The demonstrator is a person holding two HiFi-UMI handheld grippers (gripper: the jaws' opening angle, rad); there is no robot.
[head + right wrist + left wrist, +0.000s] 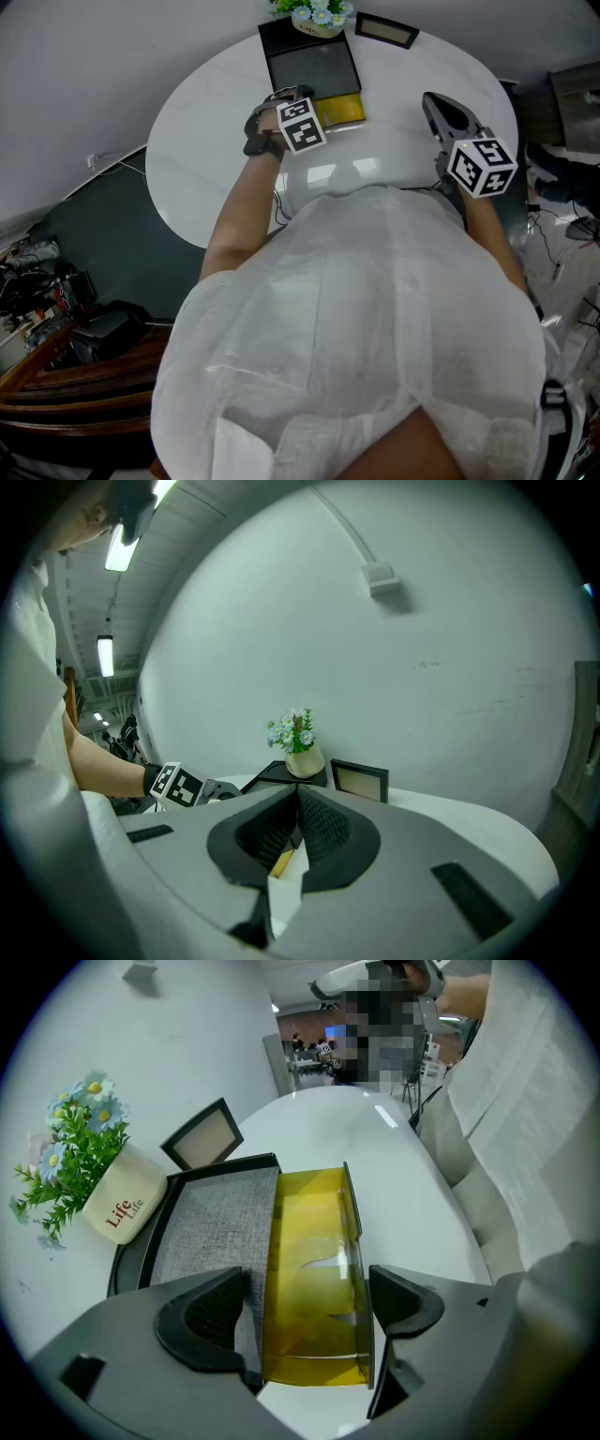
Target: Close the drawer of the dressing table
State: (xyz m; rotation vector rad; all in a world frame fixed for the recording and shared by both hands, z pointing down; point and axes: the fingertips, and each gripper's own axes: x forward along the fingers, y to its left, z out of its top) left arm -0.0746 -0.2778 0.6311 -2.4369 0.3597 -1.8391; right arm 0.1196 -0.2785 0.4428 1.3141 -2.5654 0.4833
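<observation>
Head view: left forearm reaches forward across the white round desk (206, 131), gloved hand (262, 131) around the left tool (286, 101), marker cube facing up. Left tool points at the yellow see-through drawer (339, 110), which stands pulled out from the near side of the black dressing table (309, 61) at the desk's far edge. Left gripper view: jaws wide apart, with the drawer's end lying between them; one jaw is over the unit's grey top, the other just beside the drawer's clear front panel. Contact cannot be told. A flower pot (319, 17) sits on the far end of the unit, a small picture frame (385, 30) just to its right. Right arm is bent close to the body, right tool (448, 112) over the desk's near-right part, well apart from the drawer. Right gripper view: jaws pressed together, nothing between them.
</observation>
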